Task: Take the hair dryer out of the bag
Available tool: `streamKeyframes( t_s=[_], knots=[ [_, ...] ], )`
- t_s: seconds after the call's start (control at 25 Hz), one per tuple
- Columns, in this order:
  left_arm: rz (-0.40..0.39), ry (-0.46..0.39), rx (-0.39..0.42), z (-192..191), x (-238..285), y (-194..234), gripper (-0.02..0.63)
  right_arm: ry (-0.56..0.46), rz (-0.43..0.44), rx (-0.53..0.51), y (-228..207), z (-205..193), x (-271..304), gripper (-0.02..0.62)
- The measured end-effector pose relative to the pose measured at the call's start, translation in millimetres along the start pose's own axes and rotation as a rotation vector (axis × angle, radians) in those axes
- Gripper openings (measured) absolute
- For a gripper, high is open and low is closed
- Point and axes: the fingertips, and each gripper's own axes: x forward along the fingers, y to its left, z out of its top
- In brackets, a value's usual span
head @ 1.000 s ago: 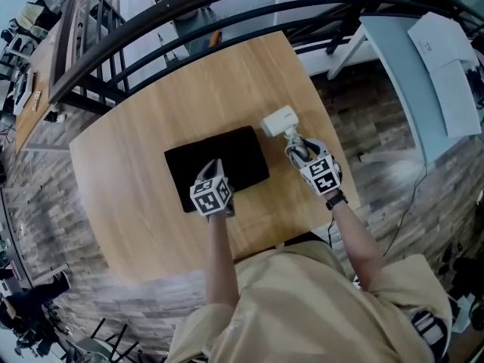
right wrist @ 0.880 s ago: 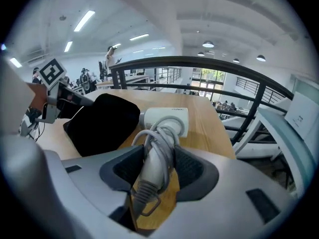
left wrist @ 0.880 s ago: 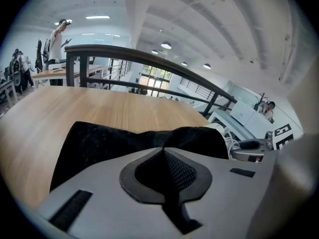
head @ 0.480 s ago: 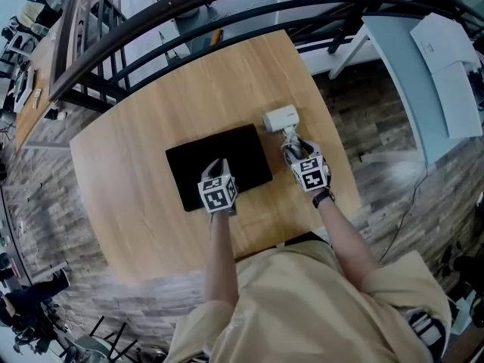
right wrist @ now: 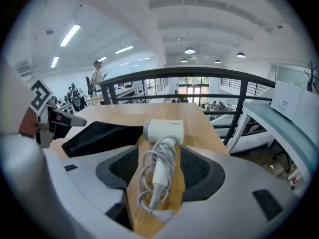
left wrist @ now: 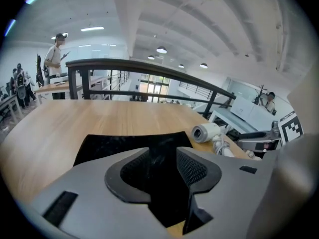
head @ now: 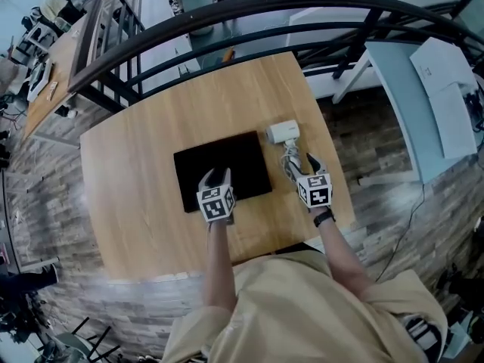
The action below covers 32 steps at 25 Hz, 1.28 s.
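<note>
The white hair dryer (head: 283,132) lies on the wooden table (head: 136,172), outside the flat black bag (head: 221,166) and just right of it. Its handle, with the cord (right wrist: 158,176) wound round it, points toward me. My right gripper (head: 301,165) is open; its jaws have just been opening and stand either side of that handle (right wrist: 159,171) without pressing it. My left gripper (head: 215,176) hovers at the bag's near edge, and its jaws have just been opening too. Only the bag's black cloth (left wrist: 132,146) shows below the left gripper (left wrist: 163,158), and nothing is gripped.
A black railing (head: 227,17) curves round the table's far side. A pale blue desk (head: 423,89) with papers stands to the right across a strip of wooden floor. People stand far off in the room (left wrist: 56,54).
Both grippers' jaws have spread apart. The left one has let go of the bag's near edge, the right one has come off the dryer's handle, and both have drawn back slightly toward me.
</note>
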Motion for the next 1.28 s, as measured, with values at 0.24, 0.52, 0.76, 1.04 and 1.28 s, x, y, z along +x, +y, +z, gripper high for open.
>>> streamKeyframes(
  t_s=[0.24, 0.52, 0.76, 1.04, 1.28],
  knots=[
    [-0.005, -0.151, 0.048, 37.4, -54.4, -26.8, 0.176, -0.195, 0.14, -0.063, 50.2, 68.6, -40.9, 0.187],
    [0.068, -0.329, 0.138, 72.1, -132.8, -65.3, 0.037, -0.411, 0.207, -0.17, 94.4, 122.0, -125.2, 0.028],
    [0.033, -0.546, 0.136, 99.0, -201.4, -103.4, 0.012, -0.477, 0.207, -0.268, 110.7, 140.3, -182.1, 0.014],
    [0.014, -0.615, 0.161, 101.1, -225.7, -123.3, 0.012, -0.494, 0.188, -0.258, 104.2, 135.4, -200.7, 0.014],
    [-0.005, -0.599, 0.158, 92.9, -219.9, -133.4, 0.012, -0.475, 0.18, -0.24, 96.1, 125.6, -202.6, 0.014]
  ],
)
